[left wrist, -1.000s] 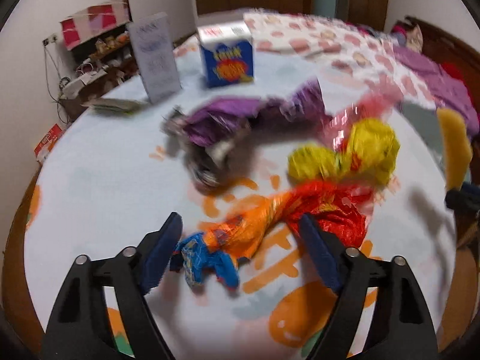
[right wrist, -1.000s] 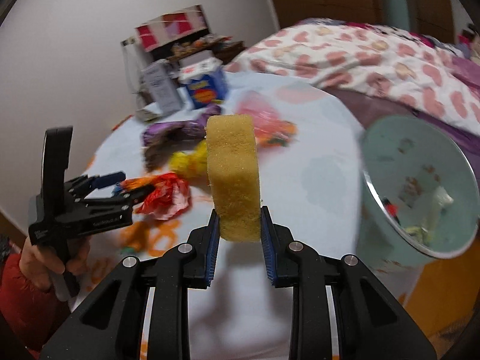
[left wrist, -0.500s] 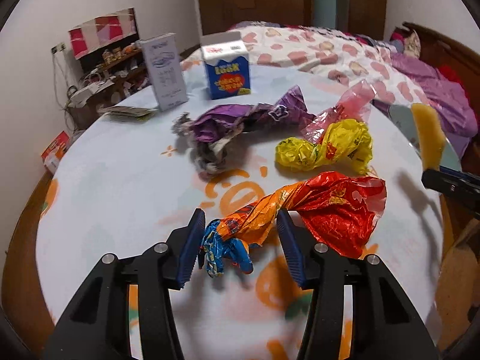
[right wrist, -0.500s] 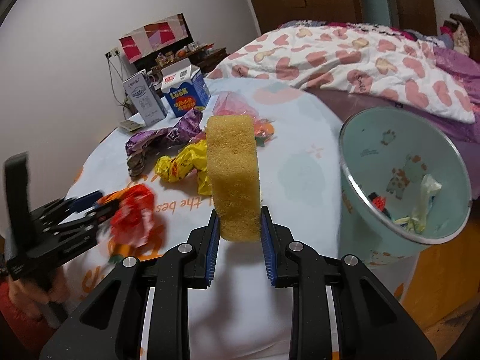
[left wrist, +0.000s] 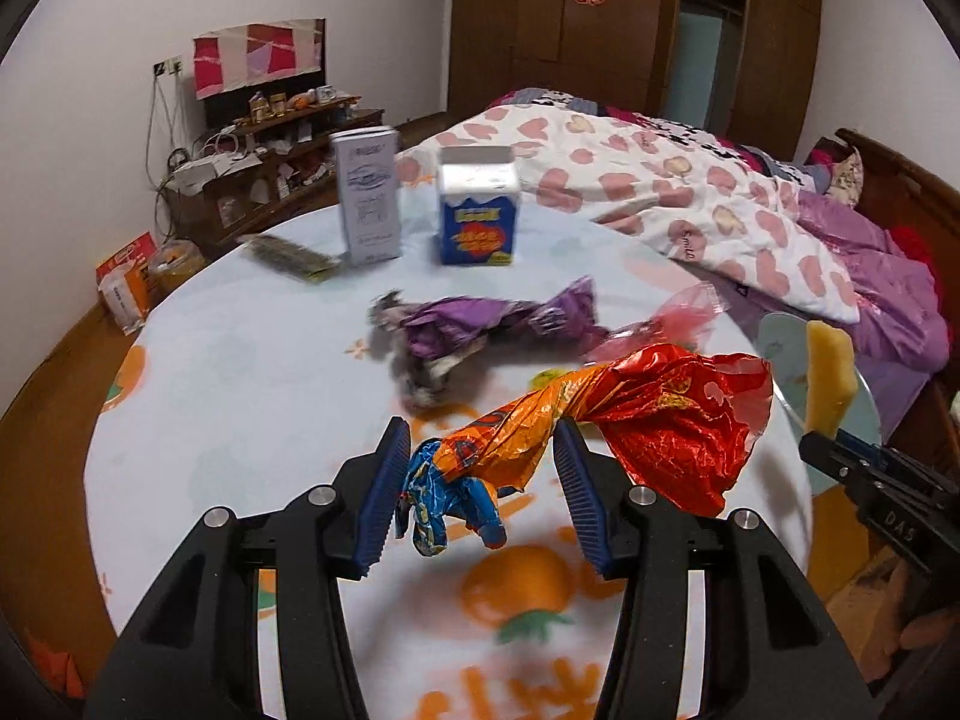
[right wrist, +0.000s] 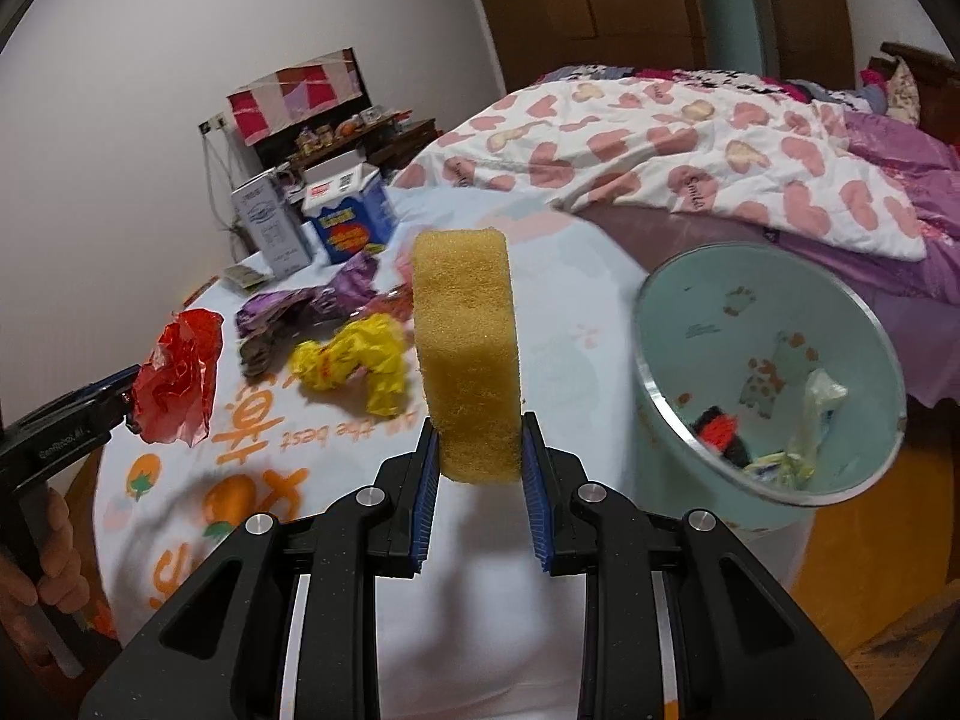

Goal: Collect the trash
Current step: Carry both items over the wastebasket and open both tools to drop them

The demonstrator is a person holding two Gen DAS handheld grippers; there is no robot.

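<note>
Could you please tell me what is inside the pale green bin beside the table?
Inside the bin: a red and black wrapper and a pale crumpled plastic bag near the bottom. Its rim hides whatever lies lower.

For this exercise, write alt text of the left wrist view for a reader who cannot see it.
The left gripper holds a twisted orange, red and blue wrapper between its fingers, lifted above a round table. Behind it lie a purple wrapper, a blue carton and a white box. At the right edge, the right gripper grips a yellow sponge.
</note>
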